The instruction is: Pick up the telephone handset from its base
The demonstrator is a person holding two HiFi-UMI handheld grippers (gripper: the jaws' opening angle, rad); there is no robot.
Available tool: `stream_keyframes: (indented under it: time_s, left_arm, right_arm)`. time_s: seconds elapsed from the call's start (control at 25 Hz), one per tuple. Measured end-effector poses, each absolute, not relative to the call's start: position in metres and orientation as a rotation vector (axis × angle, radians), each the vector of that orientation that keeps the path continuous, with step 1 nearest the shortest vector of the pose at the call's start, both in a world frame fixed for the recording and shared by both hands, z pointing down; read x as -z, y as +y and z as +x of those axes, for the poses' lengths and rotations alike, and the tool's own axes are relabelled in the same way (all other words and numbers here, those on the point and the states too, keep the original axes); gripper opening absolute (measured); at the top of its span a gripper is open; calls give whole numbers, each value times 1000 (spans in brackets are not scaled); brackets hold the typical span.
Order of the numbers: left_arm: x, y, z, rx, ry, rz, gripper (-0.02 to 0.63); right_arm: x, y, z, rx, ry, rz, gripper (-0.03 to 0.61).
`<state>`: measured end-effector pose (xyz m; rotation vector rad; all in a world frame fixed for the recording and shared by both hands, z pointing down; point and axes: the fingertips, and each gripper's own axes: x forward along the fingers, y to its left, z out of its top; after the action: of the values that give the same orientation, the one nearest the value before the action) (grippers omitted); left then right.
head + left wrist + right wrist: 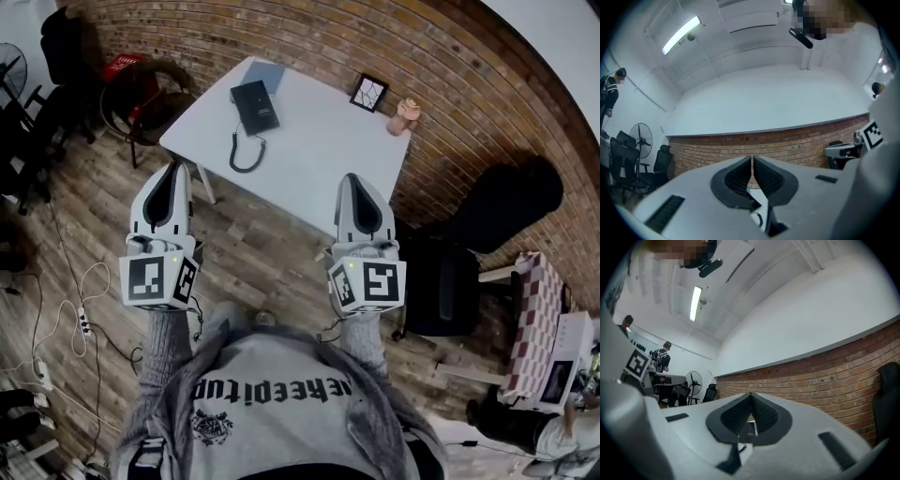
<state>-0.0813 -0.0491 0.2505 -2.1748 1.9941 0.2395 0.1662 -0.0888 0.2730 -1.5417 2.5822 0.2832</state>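
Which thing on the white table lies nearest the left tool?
The black telephone, with its coiled cord trailing toward the left tool; the framed picture and pink figurine sit farther right.

Two claws, left gripper (174, 169) and right gripper (349, 178), beyond their tips one white table (319, 150), one black telephone (255, 105), one coiled cord (246, 155), one picture frame (368, 92), one small pink object (405, 114), one standing fan (641, 136) off left of the left claw.
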Motion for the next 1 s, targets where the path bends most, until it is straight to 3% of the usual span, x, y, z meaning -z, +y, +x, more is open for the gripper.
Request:
stream_keyframes:
  time_s: [1.0]
  left_arm:
    - [-265,-259,-147,-234,1924,-2272,17]
  right_arm:
    - [-272,-281,103,-283,2545,-1636,3]
